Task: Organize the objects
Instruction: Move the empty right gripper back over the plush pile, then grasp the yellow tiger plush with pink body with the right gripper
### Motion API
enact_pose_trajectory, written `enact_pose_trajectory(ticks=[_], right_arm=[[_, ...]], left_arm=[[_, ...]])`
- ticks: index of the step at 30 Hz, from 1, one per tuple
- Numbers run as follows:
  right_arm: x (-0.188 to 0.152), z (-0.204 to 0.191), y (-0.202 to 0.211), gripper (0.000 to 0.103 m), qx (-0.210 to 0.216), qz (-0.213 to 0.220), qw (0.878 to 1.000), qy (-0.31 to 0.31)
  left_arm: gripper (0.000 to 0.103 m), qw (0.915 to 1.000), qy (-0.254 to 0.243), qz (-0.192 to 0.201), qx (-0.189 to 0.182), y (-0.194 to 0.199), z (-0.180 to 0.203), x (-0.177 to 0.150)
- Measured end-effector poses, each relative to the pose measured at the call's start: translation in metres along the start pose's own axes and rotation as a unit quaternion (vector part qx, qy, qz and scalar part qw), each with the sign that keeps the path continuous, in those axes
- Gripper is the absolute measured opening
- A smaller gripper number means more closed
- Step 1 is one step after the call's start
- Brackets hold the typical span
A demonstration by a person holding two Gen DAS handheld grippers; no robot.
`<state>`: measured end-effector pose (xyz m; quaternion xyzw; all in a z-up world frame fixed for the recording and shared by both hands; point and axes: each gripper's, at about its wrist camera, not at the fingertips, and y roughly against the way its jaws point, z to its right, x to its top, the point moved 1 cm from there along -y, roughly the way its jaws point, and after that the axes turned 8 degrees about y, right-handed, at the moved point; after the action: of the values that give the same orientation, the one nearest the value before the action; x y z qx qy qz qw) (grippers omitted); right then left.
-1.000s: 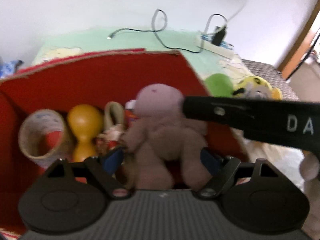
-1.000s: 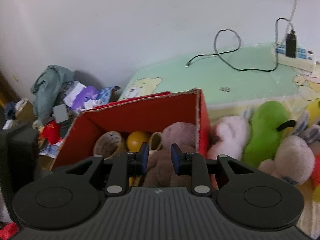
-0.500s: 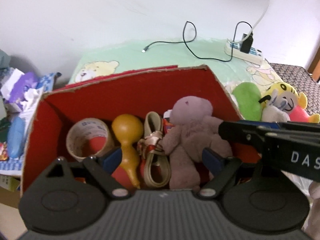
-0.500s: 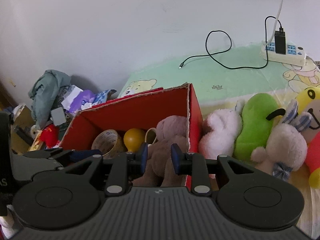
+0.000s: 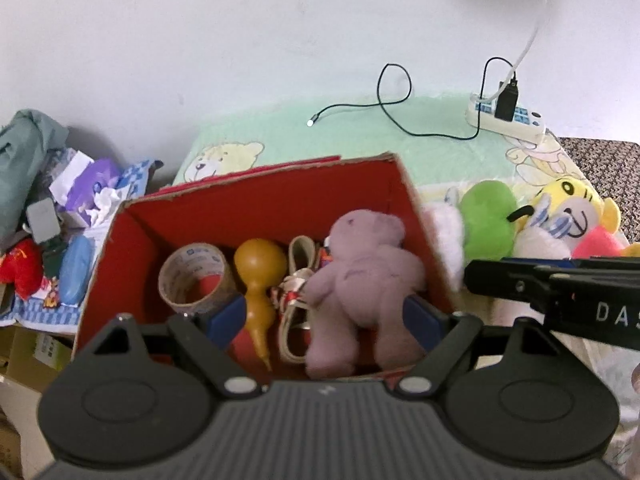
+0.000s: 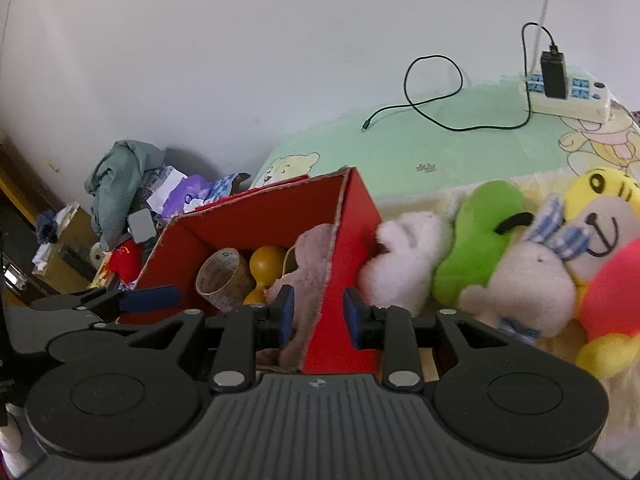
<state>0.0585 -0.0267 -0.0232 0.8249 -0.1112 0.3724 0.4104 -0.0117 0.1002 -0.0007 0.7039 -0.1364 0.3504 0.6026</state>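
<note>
A: Left tongs (image 5: 325, 316)?
B: Released, nothing gripped; the jaws have just been closing a little. The mauve plush teddy bear (image 5: 366, 276) lies between and beyond the blue pads, inside the red-lined cardboard box (image 5: 256, 208), against its right wall. No pad touches it.

A: Rest of the box?
B: Left to right: tan roll of packing tape (image 5: 192, 276), yellow-orange gourd-shaped toy (image 5: 258, 276), beige strap with a ribbon (image 5: 298, 280), then the bear.

A: Right tongs (image 6: 317, 316)?
B: Released too, narrow gap, empty. They hover over the near right corner of the box; the box's right wall shows between the pads, but I can't tell if they touch it.

A: Outside the box?
B: On the bed along the box's right wall: white fluffy plush (image 6: 404, 264) touching the wall, then green plush (image 6: 480, 236), cream plush with a blue checked bow (image 6: 532, 276), yellow tiger-face plush (image 6: 600, 208). All to the right of the right tongs.

A: Bed's far edge?
B: White power strip (image 6: 572, 100) with a black charger and black cable (image 6: 436, 92) on the green bedsheet (image 6: 460, 152).

A: Left of the box?
B: Pile of clothes and packets (image 5: 60, 200).
</note>
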Motion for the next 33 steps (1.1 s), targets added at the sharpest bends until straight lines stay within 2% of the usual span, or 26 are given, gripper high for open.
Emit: enact_pose_trajectory(ticks=[9, 18, 22, 33], right_arm=[[-0.003, 0.041, 0.033, 0.03, 0.001, 0.011, 1.0, -0.011], [-0.009, 0.088, 0.065, 0.032, -0.027, 0.025, 0.998, -0.043], [-0.014, 0.107, 0.074, 0.032, -0.041, 0.027, 0.997, -0.057], [-0.029, 0.144, 0.09, 0.032, -0.067, 0.03, 0.993, -0.087]], left_arm=[[0.085, 0.9998, -0.014, 0.009, -0.007, 0.013, 0.053, -0.004], [0.086, 0.9977, -0.049, -0.001, -0.046, 0.01, 0.11, 0.001], [0.086, 0.996, -0.059, -0.014, -0.065, 0.003, 0.132, -0.002], [0.086, 0.9911, -0.086, -0.049, -0.089, -0.02, 0.176, -0.012]])
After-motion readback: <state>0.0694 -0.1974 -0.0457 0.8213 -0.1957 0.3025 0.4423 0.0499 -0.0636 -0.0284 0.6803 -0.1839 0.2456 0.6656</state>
